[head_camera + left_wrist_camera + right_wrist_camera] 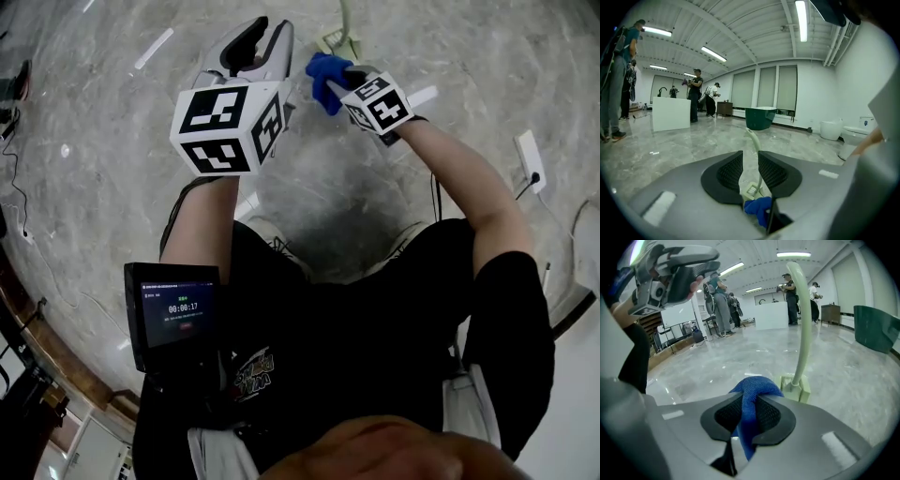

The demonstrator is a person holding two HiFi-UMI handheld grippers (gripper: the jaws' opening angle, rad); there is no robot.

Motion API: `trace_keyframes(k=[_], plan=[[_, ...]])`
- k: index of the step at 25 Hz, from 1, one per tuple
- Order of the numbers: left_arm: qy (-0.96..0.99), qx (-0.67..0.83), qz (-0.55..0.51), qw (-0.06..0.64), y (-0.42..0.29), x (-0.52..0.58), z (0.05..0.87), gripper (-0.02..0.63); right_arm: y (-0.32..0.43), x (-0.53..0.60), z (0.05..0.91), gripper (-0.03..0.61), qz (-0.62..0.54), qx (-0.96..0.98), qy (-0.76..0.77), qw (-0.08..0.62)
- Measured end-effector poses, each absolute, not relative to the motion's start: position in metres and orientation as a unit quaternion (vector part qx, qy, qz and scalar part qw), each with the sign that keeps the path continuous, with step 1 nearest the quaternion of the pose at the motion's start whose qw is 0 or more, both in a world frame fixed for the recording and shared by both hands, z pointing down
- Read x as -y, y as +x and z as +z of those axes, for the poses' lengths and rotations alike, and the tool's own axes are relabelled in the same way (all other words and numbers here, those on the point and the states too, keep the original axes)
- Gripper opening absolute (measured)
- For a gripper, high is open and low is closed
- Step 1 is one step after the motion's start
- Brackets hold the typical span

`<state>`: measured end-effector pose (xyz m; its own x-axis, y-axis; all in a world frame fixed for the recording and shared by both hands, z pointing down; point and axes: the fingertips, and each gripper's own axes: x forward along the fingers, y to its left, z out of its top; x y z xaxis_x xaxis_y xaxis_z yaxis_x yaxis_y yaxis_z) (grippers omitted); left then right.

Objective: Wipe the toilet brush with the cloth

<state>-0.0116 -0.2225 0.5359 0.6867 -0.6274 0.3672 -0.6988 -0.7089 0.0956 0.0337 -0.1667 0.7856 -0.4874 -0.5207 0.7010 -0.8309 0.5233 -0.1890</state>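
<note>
Blue cloth (pixel 752 389), right gripper (pixel 749 405) clamped — brush (pixel 802 333) beside

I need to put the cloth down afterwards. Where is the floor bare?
Bare marble floor lies left of the left gripper, and between the right gripper and the white socket. It is crowded round the toilet brush, with the cloth beside it.

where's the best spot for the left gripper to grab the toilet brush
Probably the upper handle, from the side with the left gripper roughly level. The toilet brush stands upright on its square head, so the slim stem fits between open jaws, leaving the lower part free for the cloth.
</note>
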Motion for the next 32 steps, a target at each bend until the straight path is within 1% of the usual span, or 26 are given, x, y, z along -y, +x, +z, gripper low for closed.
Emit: trace_keyframes(k=[3,10,13,19,21,24,27,30,32], plan=[[0.911,0.361,0.160,0.113,-0.012,0.219,0.540,0.103,0.036,0.162,0.794,0.064,0.283,0.817,0.404,0.298],[0.915,0.352,0.151,0.125,-0.004,0.218,0.534,0.103,0.056,0.125,0.820,0.066,0.317,0.804,0.371,0.340],[0.918,0.344,0.156,0.120,0.002,0.214,0.534,0.103,0.081,0.113,0.832,0.066,0.333,0.791,0.368,0.359],[0.920,0.342,0.149,0.123,0.005,0.213,0.529,0.103,0.148,0.090,0.849,0.064,0.345,0.765,0.346,0.419],[0.920,0.340,0.149,0.124,0.006,0.212,0.528,0.103,0.173,0.089,0.850,0.064,0.348,0.751,0.360,0.430],[0.921,0.337,0.152,0.123,0.007,0.211,0.529,0.103,0.213,0.105,0.843,0.064,0.348,0.724,0.423,0.420],[0.921,0.336,0.156,0.123,0.007,0.211,0.531,0.103,0.242,0.125,0.831,0.064,0.345,0.697,0.492,0.390],[0.920,0.336,0.158,0.123,0.006,0.211,0.532,0.103,0.257,0.136,0.827,0.064,0.340,0.672,0.538,0.378],[0.920,0.337,0.158,0.124,0.005,0.210,0.533,0.103,0.257,0.137,0.825,0.064,0.341,0.681,0.532,0.369]])
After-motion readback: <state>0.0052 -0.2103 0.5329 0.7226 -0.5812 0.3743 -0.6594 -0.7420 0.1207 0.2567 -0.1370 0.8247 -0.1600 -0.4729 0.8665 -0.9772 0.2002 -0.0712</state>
